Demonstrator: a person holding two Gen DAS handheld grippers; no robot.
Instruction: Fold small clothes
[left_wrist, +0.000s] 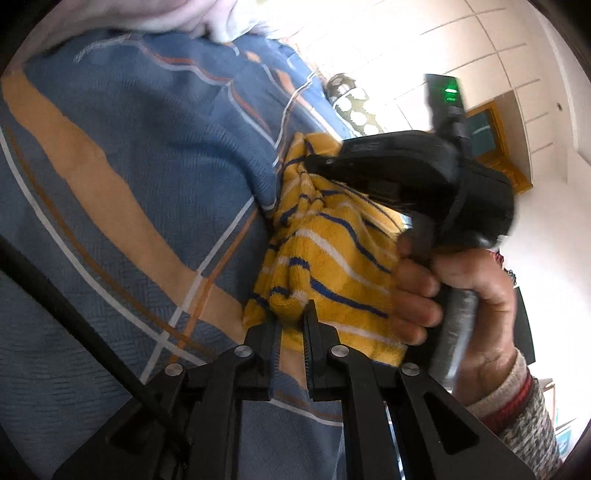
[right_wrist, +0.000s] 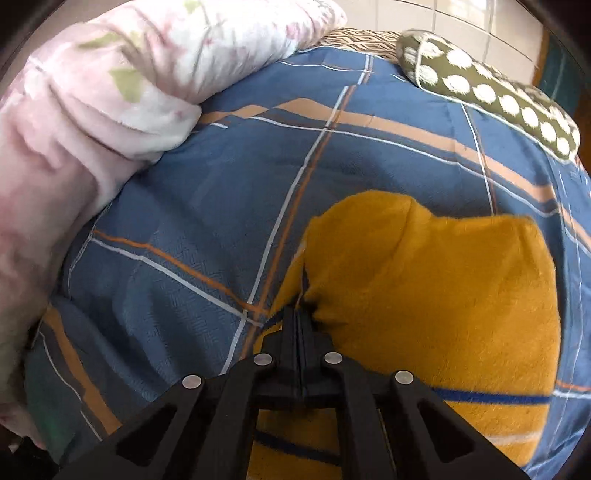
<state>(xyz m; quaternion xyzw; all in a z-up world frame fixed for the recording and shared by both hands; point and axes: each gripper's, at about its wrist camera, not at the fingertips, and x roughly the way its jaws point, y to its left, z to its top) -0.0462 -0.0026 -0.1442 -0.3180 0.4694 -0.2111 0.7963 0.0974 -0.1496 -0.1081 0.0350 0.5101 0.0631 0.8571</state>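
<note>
A small yellow garment (left_wrist: 332, 258) with blue and white stripes is bunched up on the blue plaid bed cover (left_wrist: 129, 147). My left gripper (left_wrist: 291, 321) is shut on a fold at its near edge. In the left wrist view my right gripper (left_wrist: 317, 164) comes in from the right, held by a person's hand (left_wrist: 469, 295), with its tip buried in the garment's far side. The right wrist view shows the right gripper (right_wrist: 299, 314) shut, pinching a puckered edge of the yellow garment (right_wrist: 424, 288), which lies spread on the bed cover (right_wrist: 221, 184).
A pink floral blanket (right_wrist: 92, 110) is heaped along the left side of the bed. An olive pillow with white dots (right_wrist: 491, 92) lies at the far right edge. A tiled wall and a wooden door frame (left_wrist: 495, 136) stand beyond the bed.
</note>
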